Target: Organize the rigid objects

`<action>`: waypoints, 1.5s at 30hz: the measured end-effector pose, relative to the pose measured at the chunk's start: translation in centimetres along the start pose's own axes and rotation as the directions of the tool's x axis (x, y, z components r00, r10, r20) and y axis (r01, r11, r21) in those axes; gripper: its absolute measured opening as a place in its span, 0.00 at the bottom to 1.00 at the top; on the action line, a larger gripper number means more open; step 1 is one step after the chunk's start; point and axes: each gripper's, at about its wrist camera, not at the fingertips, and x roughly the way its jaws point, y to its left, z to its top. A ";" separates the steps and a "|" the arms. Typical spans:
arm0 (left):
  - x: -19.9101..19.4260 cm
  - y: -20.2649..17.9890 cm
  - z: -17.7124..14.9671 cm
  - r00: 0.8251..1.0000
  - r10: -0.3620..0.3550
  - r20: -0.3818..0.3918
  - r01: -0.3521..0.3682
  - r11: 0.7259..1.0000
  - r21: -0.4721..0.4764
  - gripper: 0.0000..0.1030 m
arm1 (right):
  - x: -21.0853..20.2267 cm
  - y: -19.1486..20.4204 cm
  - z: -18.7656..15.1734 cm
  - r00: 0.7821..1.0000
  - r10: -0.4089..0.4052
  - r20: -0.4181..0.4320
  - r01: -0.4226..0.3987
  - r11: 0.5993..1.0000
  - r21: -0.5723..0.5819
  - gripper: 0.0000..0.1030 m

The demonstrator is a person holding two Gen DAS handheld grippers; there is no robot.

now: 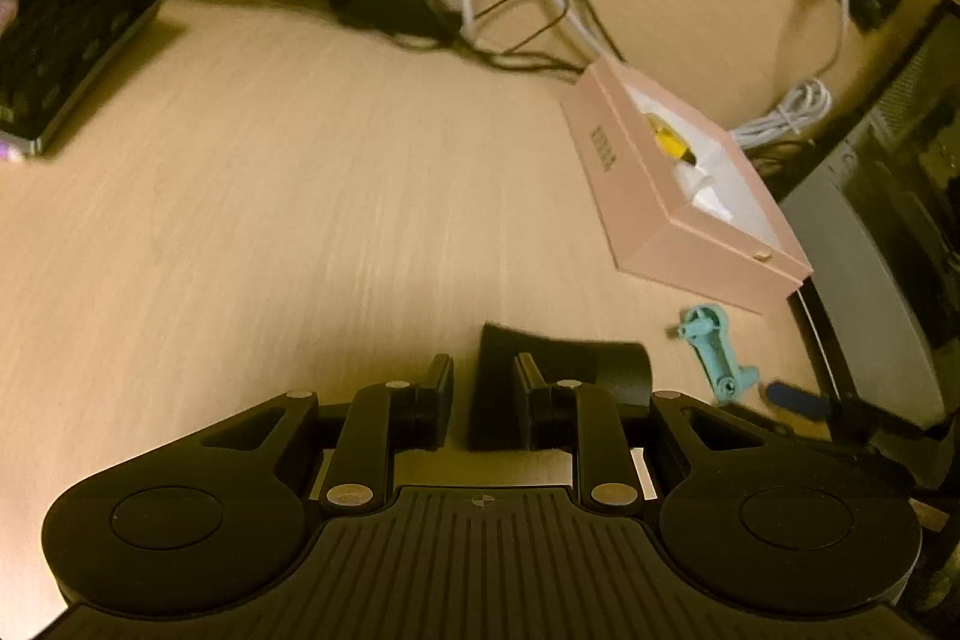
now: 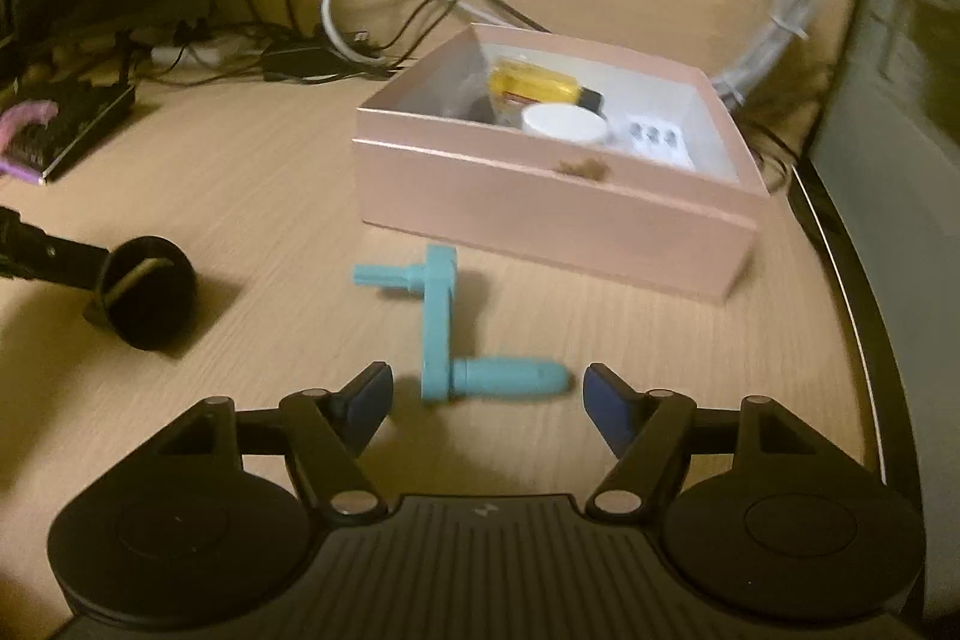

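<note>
My left gripper (image 1: 485, 394) is shut on the wall of a black round cup (image 1: 600, 370). In the right wrist view the cup (image 2: 147, 301) hangs at the left, just over the wooden desk. A teal crank handle (image 2: 438, 322) lies on the desk in front of an open pink box (image 2: 540, 214). My right gripper (image 2: 486, 391) is open, its blue pads standing on either side of the crank's grip without touching it. The box holds a yellow bottle (image 2: 534, 88), a white round jar (image 2: 564, 124) and a white dotted piece. The left wrist view shows the crank (image 1: 714, 346) and the box (image 1: 630, 178) at the right.
A tangle of black and white cables (image 1: 480, 4) lies at the back of the desk. A dark keyboard-like slab (image 1: 60, 58) sits at the far left. A coiled white cable (image 2: 774, 22) lies behind the box. The desk's dark edge (image 2: 852, 292) runs close on the right.
</note>
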 end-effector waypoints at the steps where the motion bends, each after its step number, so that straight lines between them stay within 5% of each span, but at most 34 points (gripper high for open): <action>1: -0.3 0.1 0.2 1.000 0.006 0.015 -0.006 1.000 0.008 0.23 | -0.3 -0.2 -0.4 1.000 0.008 -0.003 -0.008 1.000 0.025 0.69; 6: -1.6 0.9 0.9 0.998 0.045 0.045 -0.046 0.999 0.006 0.23 | -1.4 0.8 -1.0 0.997 0.077 -0.007 -0.077 0.997 -0.020 0.71; 11: -4.3 0.6 0.8 0.998 0.022 0.052 -0.032 0.983 0.182 0.23 | -1.2 3.7 -0.4 0.990 0.139 -0.010 -0.139 0.984 -0.115 0.72; 16: -6.2 -1.2 -0.6 0.998 -0.028 -0.062 0.054 0.880 0.472 0.23 | -1.4 5.1 0.3 0.991 0.137 0.004 -0.135 0.976 -0.172 0.73; 21: -3.8 -3.4 -2.6 0.989 0.043 -0.140 0.047 0.810 0.584 0.24 | -1.5 4.8 -0.5 0.994 0.109 -0.010 -0.109 0.979 -0.171 0.75; 33: 1.3 -9.2 -4.7 0.956 0.075 -0.283 0.144 0.723 0.676 0.32 | -3.4 0.7 -3.7 0.999 -0.050 0.007 0.050 0.998 -0.041 0.85; 41: 2.4 -12.5 -6.7 0.934 0.056 -0.354 0.241 0.632 0.737 0.75 | -4.5 -3.0 -5.5 0.995 -0.099 -0.014 0.100 0.988 0.117 0.93; 45: 1.8 -12.0 -6.0 0.927 -0.008 -0.375 0.295 0.632 0.716 0.65 | -4.8 -3.7 -6.3 0.994 -0.108 -0.003 0.107 0.981 0.162 0.96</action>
